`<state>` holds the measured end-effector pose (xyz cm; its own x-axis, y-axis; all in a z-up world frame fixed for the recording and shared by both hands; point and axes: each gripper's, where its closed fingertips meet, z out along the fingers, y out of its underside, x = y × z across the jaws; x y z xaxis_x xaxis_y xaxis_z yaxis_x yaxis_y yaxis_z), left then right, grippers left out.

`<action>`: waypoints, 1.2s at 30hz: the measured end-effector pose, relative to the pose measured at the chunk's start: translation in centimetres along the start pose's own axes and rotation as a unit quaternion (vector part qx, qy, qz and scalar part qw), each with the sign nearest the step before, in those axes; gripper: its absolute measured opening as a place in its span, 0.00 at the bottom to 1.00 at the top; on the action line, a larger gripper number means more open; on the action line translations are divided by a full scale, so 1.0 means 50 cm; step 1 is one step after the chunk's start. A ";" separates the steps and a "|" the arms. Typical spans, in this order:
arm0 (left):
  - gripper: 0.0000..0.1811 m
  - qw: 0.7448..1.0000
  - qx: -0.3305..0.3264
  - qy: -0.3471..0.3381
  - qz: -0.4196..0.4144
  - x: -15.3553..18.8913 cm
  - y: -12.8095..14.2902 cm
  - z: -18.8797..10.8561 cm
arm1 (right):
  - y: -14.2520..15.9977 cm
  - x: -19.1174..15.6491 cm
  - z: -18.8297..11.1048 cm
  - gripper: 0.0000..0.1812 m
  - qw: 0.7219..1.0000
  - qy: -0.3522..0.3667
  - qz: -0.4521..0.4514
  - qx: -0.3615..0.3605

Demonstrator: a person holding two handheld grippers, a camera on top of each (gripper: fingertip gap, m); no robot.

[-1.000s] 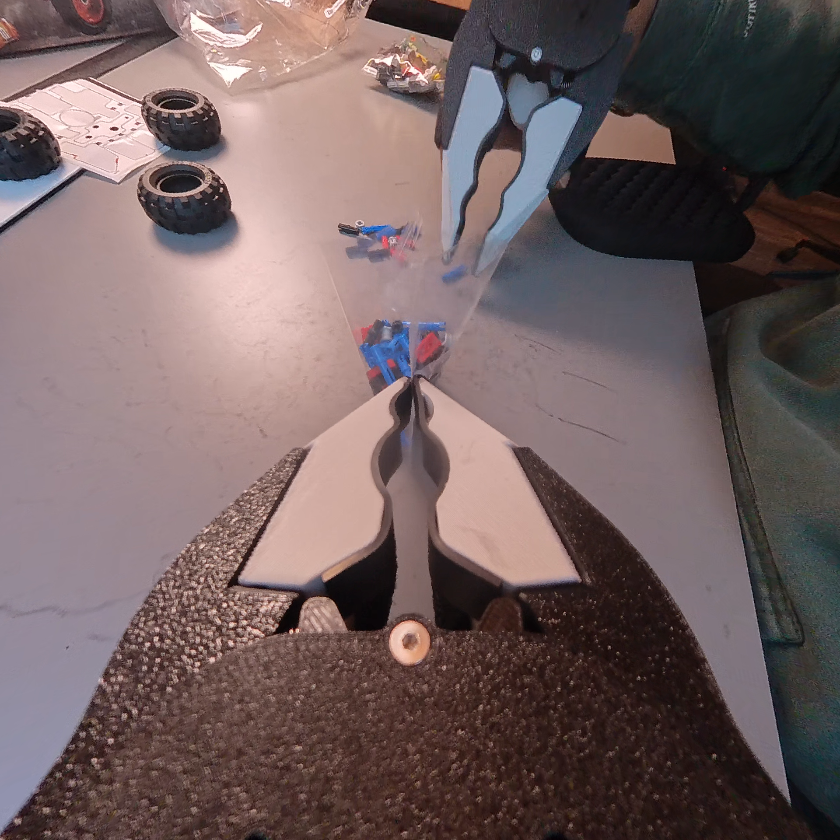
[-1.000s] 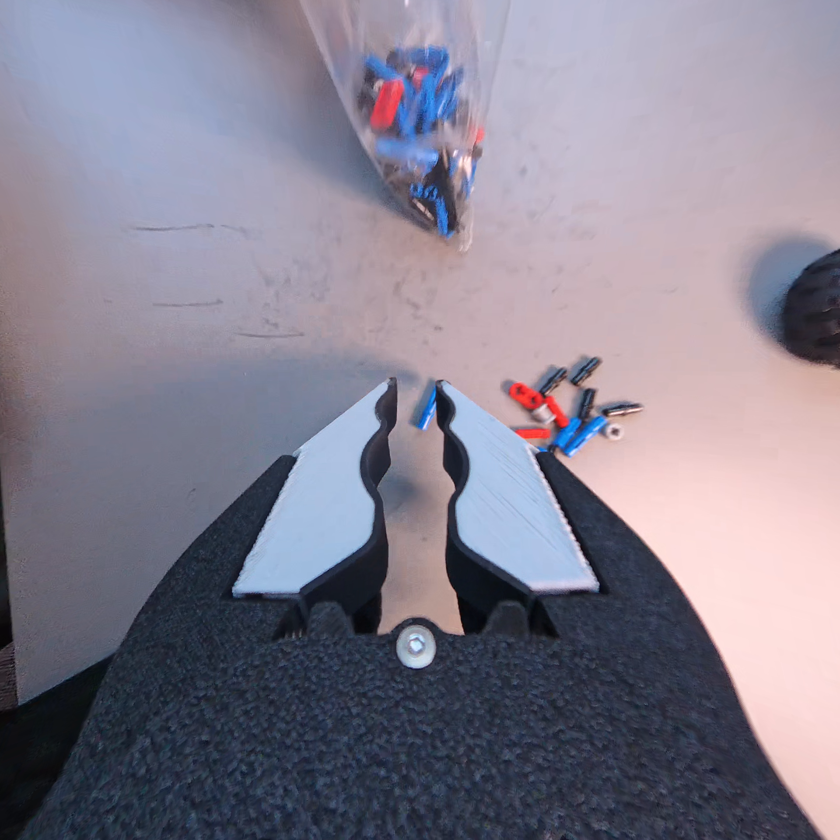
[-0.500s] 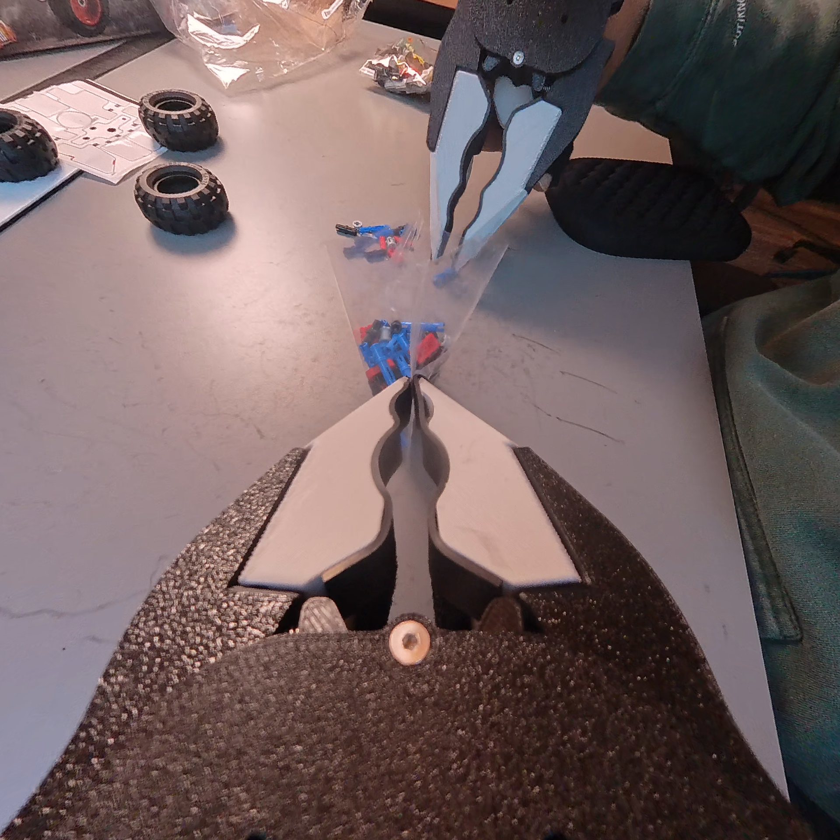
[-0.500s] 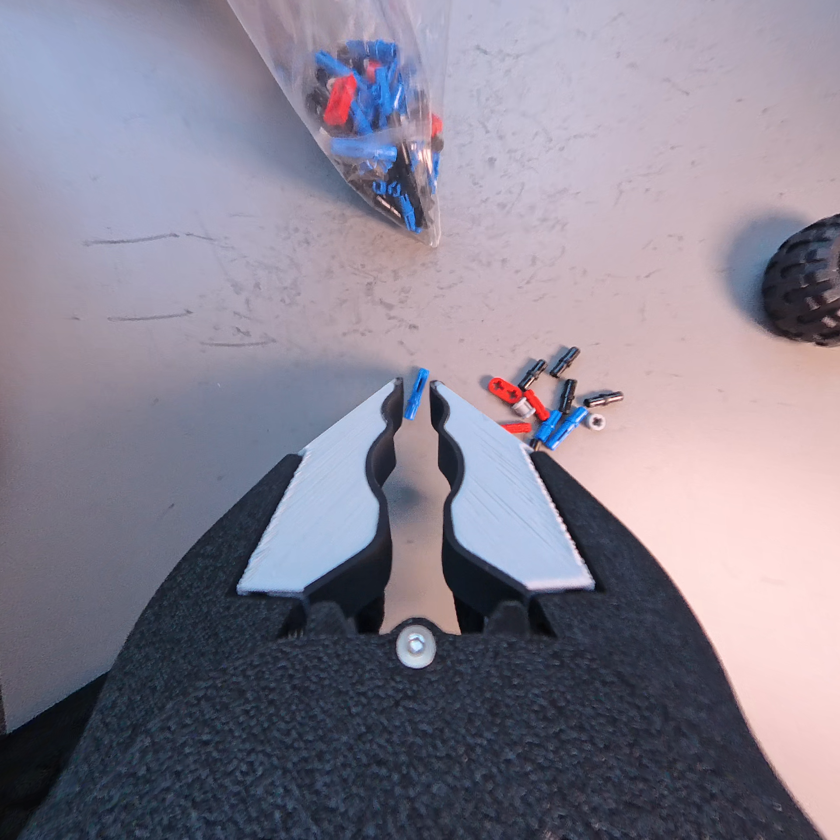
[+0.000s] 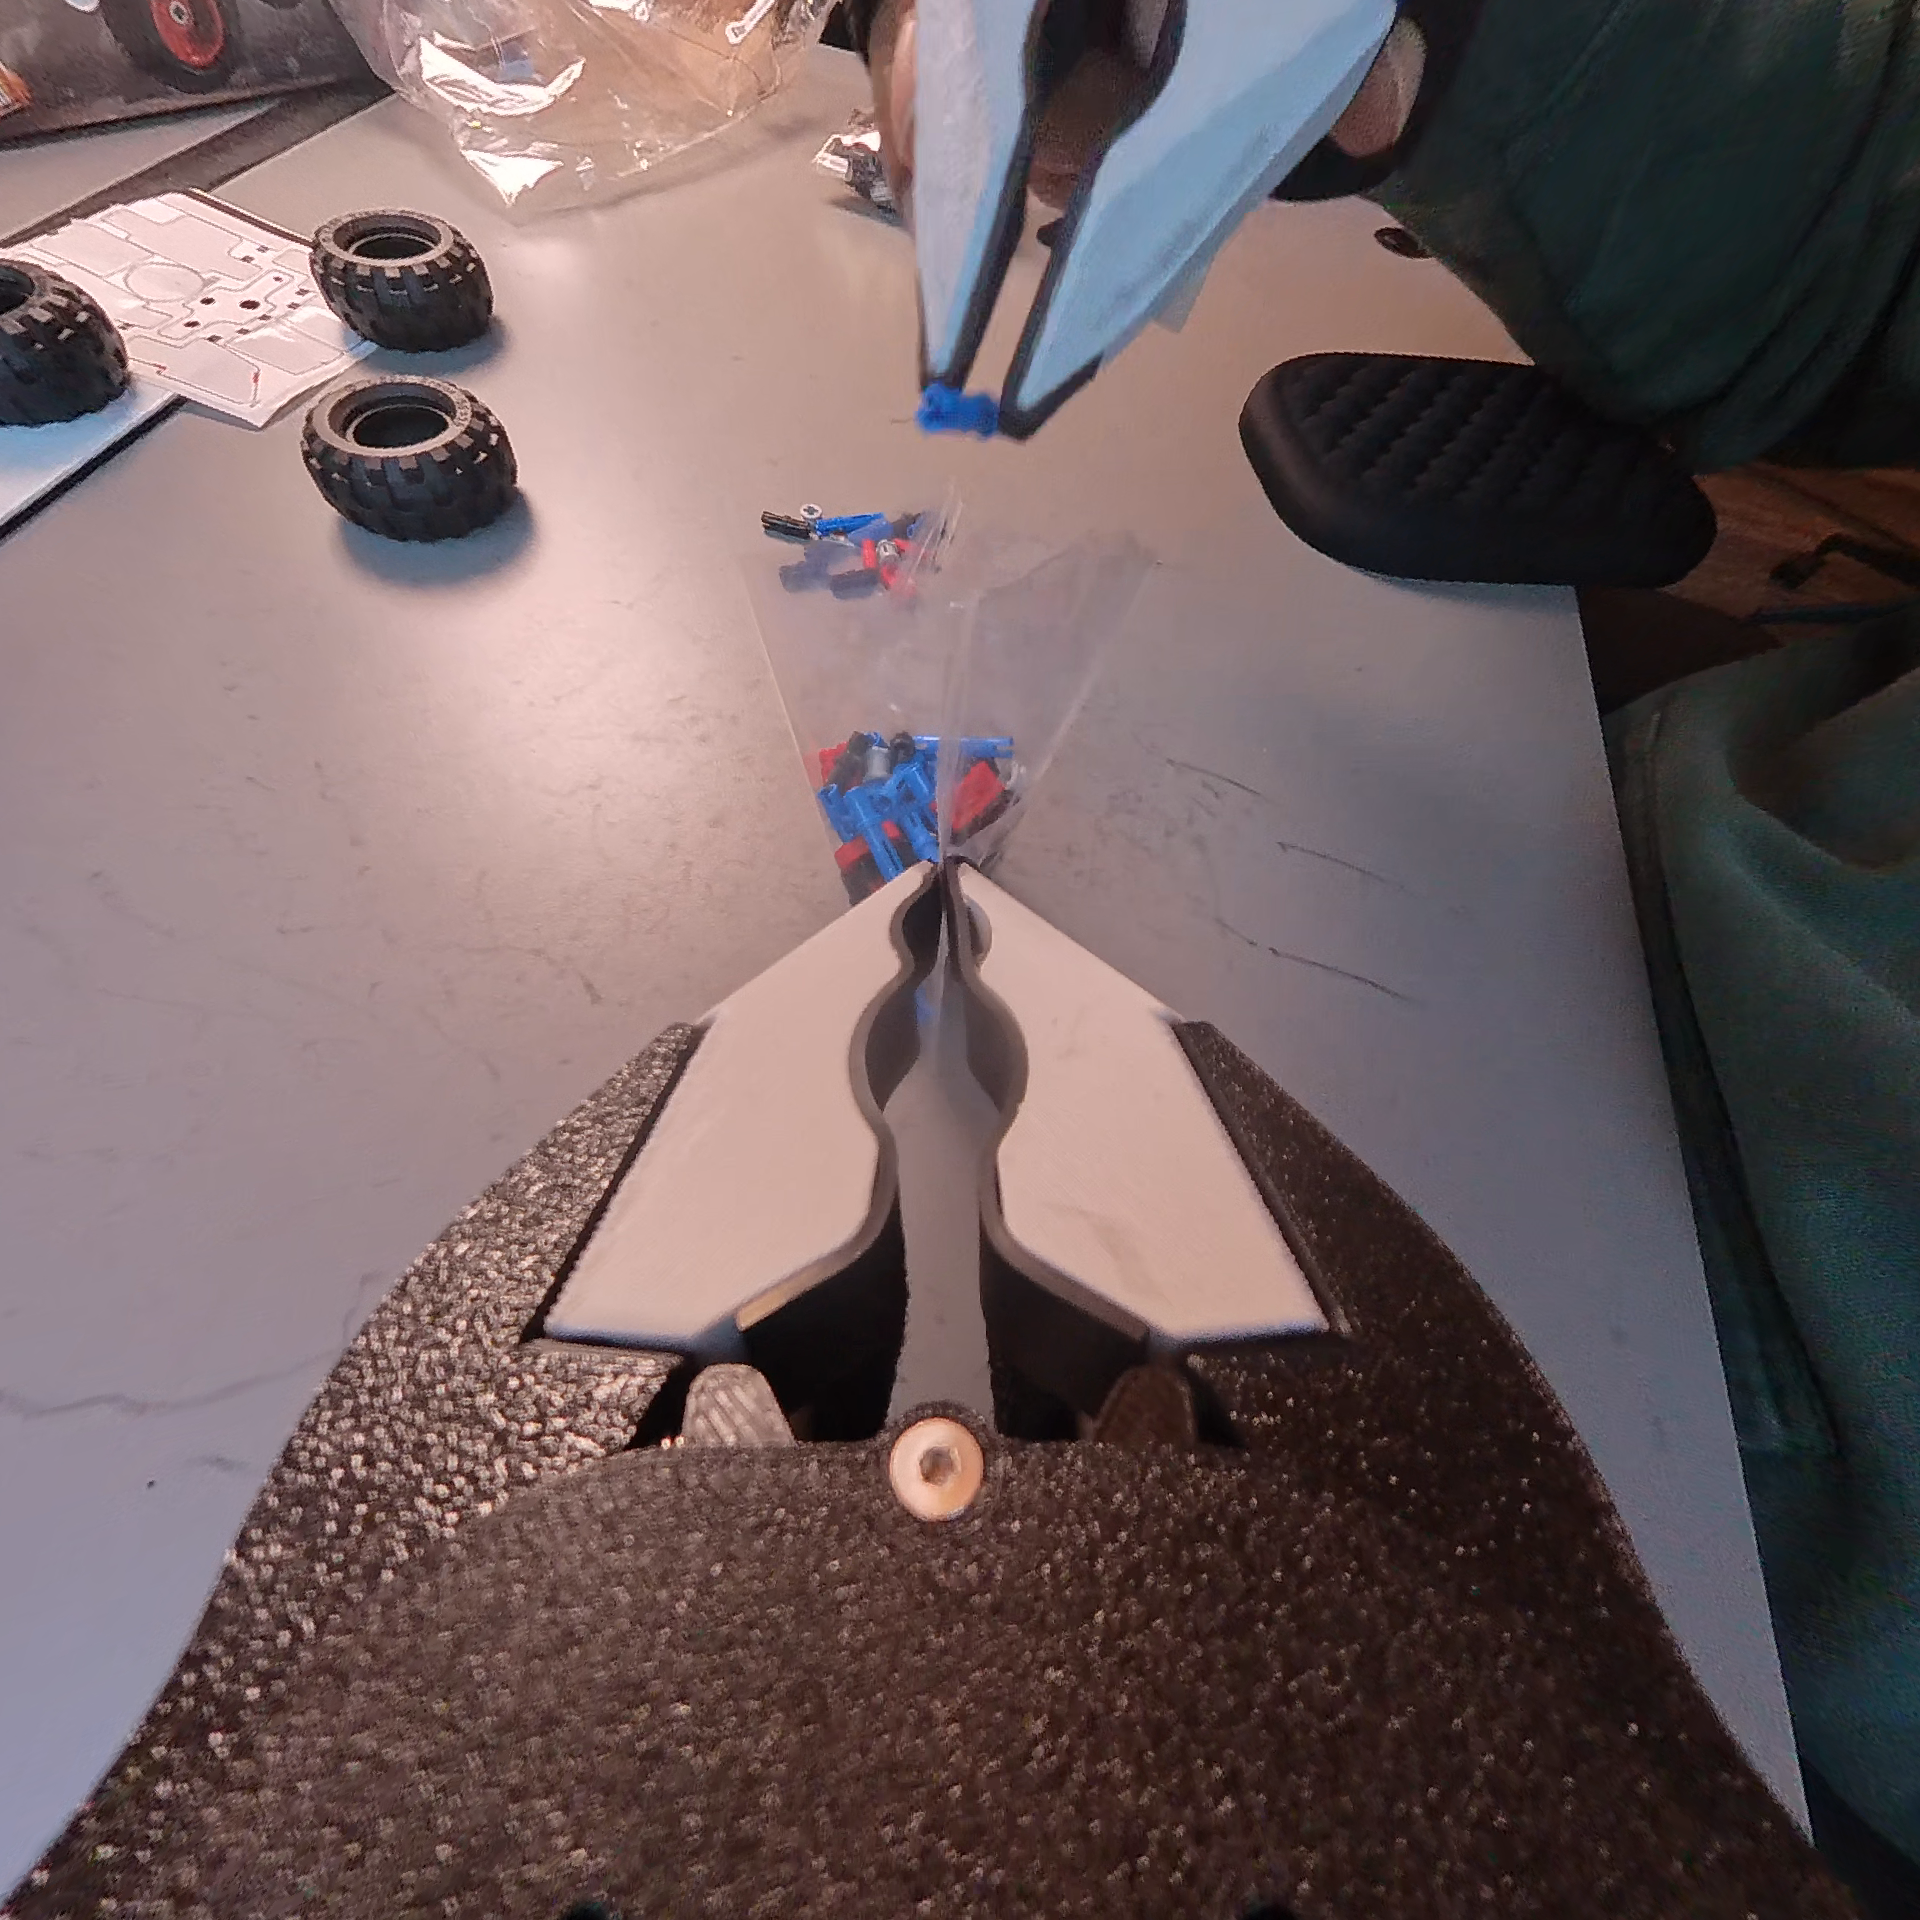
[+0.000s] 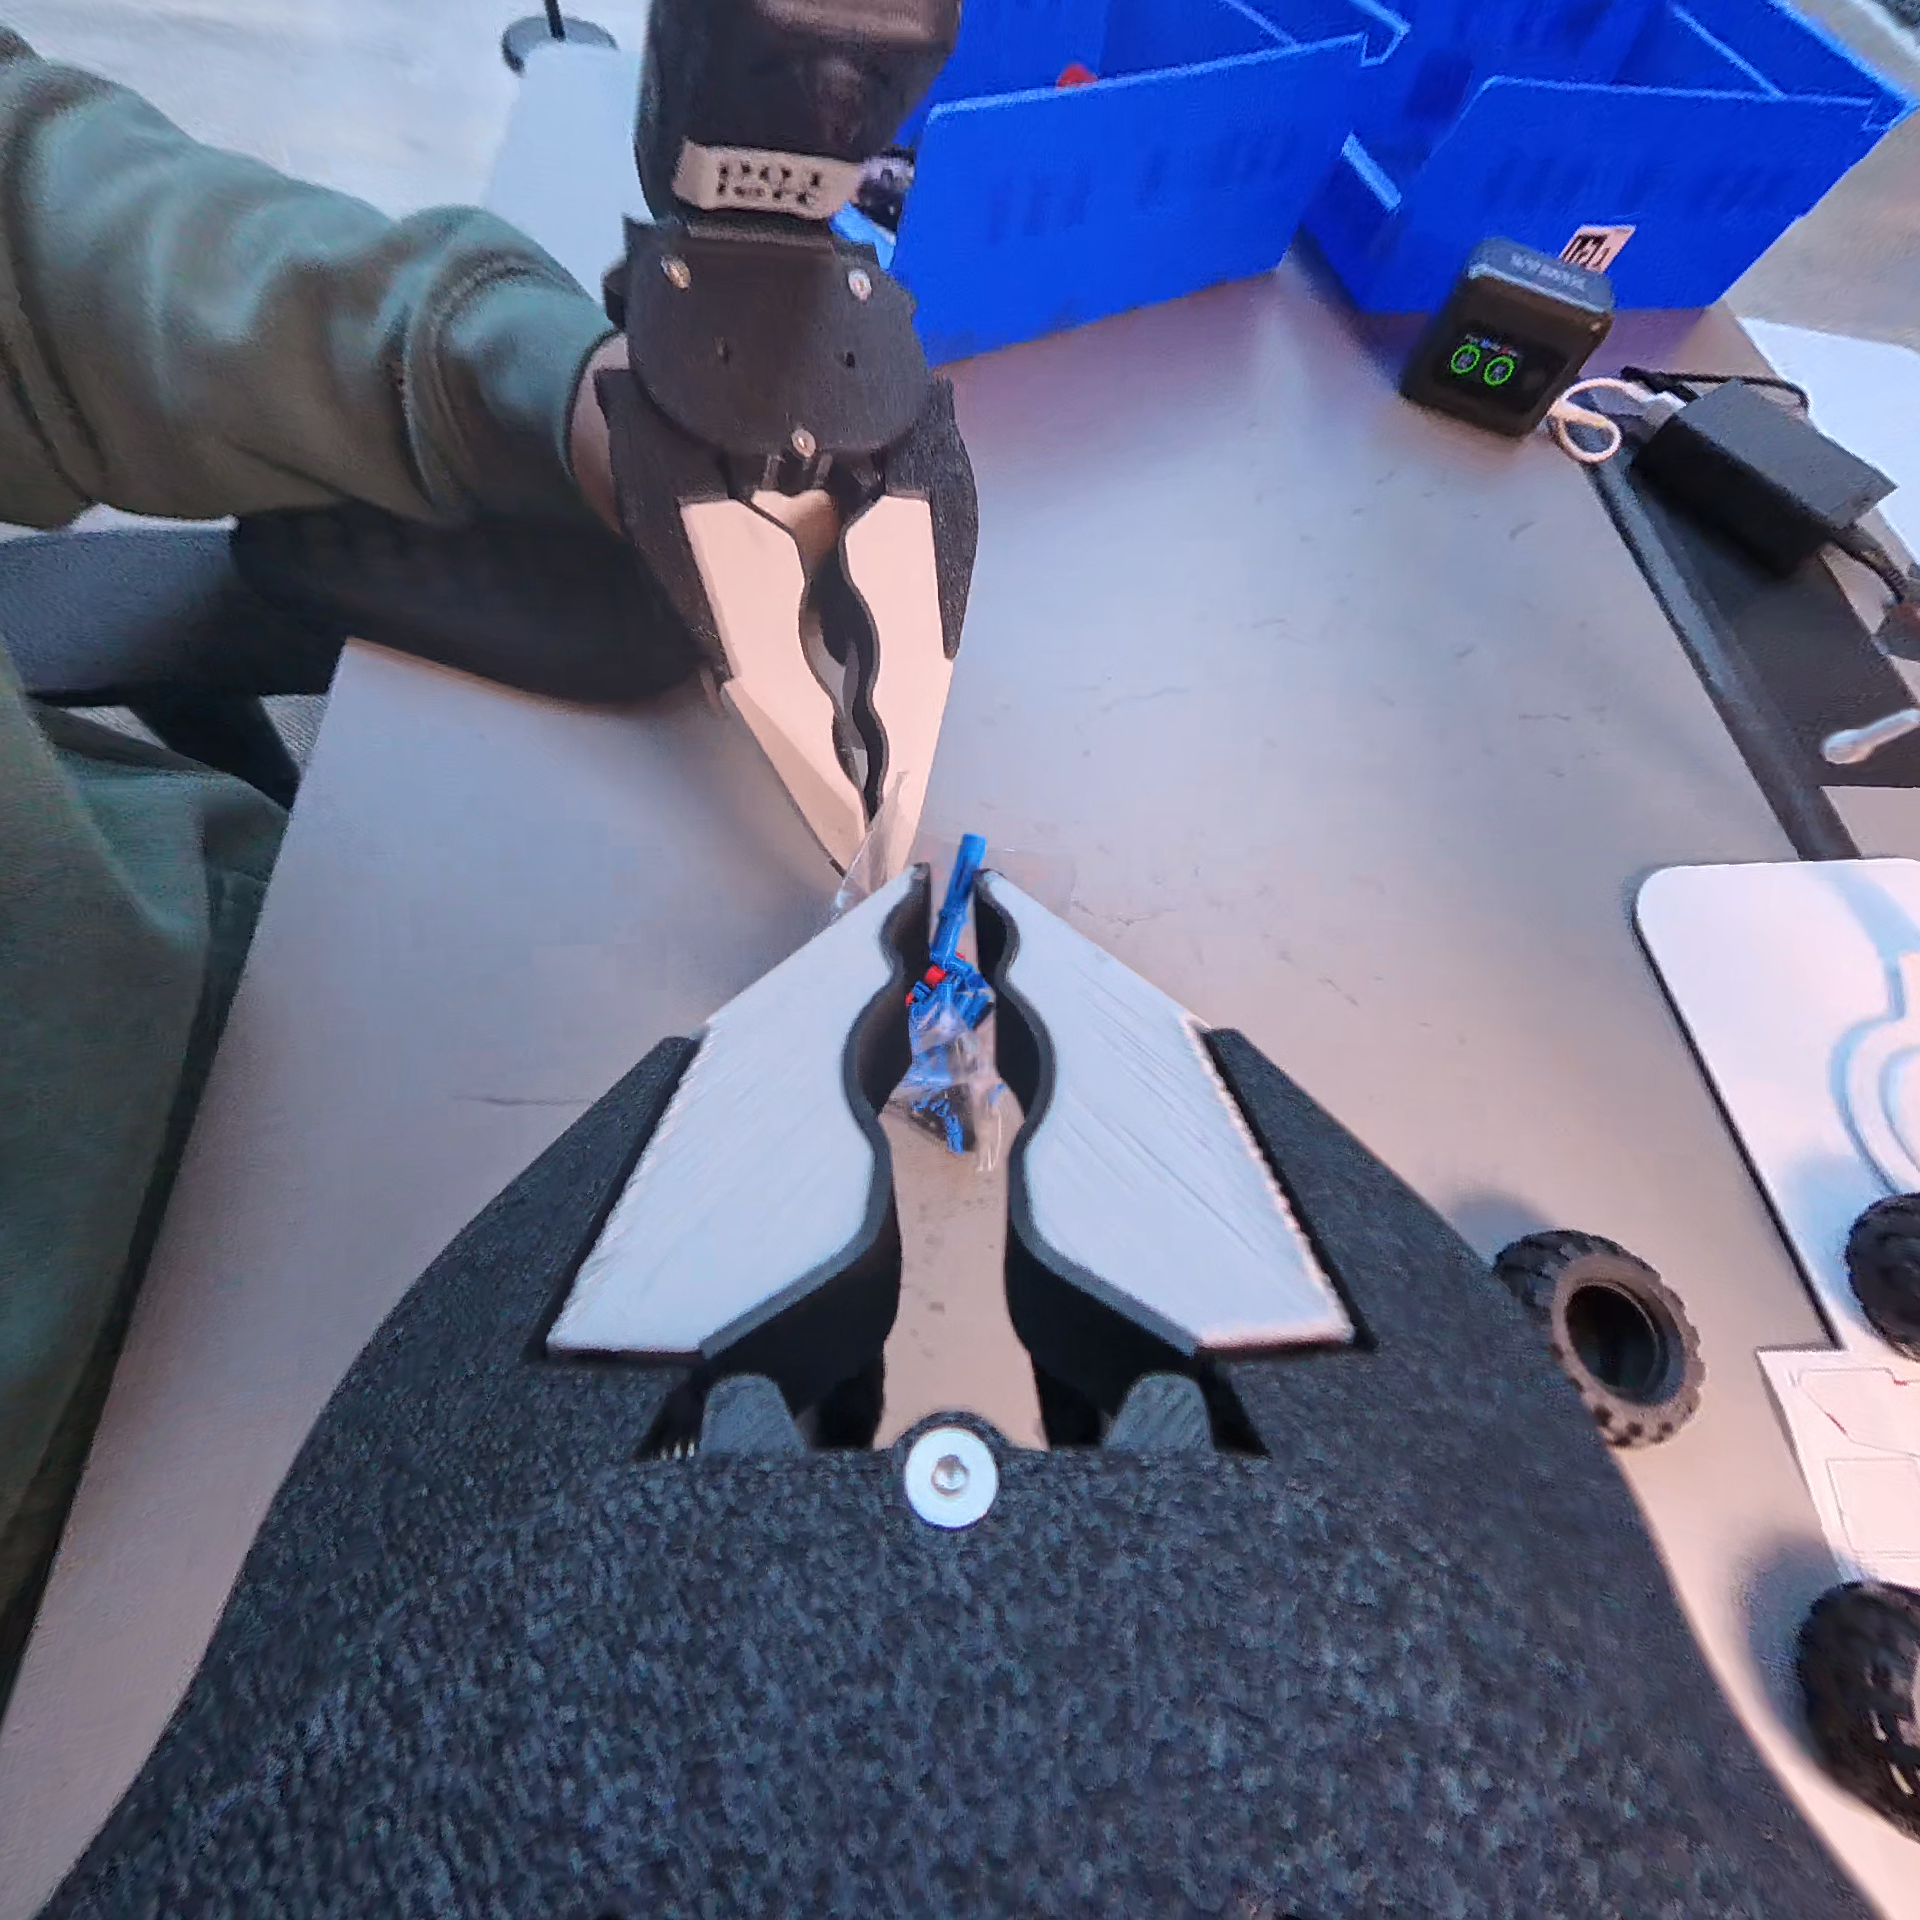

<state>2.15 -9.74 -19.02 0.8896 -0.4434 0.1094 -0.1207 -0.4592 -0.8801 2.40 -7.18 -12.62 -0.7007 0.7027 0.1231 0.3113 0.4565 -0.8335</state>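
1. My left gripper [image 5: 943,878] has its jaws pressed together on the corner of a clear plastic bag [image 5: 935,727], which holds small blue, red and black pieces bunched too tightly to count.
2. My right gripper [image 5: 977,410] pinches one small blue pin [image 5: 954,407] at its tips, lifted above the grey table [image 5: 520,831]. Its upper body is cut off at the top edge of the left wrist view.
3. In the right wrist view the pin [image 6: 961,894] stands between my fingers, and part of the bag shows blurred through the gap behind it.
4. Just beyond the bag lies a loose heap of small pieces [image 5: 852,545], too tangled to count.
5. Three black tyres [image 5: 407,457] show at the left, one cut by the edge.
6. Two blue bins [image 6: 1122,166] stand at the far side.
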 end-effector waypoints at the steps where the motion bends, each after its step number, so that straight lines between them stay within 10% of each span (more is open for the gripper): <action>1: 0.00 1.000 0.000 0.000 0.001 0.000 0.000 -0.001 | 0.005 0.001 0.008 0.09 1.000 -0.001 -0.002 -0.003; 5: 0.00 1.000 -0.001 0.000 0.003 0.000 0.002 -0.003 | 0.025 0.038 -0.028 0.07 0.999 0.016 0.038 0.022; 13: 0.00 1.000 -0.001 0.004 0.003 0.003 0.001 -0.001 | 0.292 0.055 -0.072 0.06 0.984 -0.004 0.031 -0.176; 36: 0.00 1.000 0.002 0.010 0.000 0.005 0.001 0.001 | 0.302 0.035 -0.065 0.03 0.980 -0.055 0.020 -0.189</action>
<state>2.39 -9.83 -19.07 0.8812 -0.4576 0.1190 -0.1183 -0.4571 -0.8815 7.94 2.72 -23.26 -0.7423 0.6698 0.0180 0.5404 0.6143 -0.5750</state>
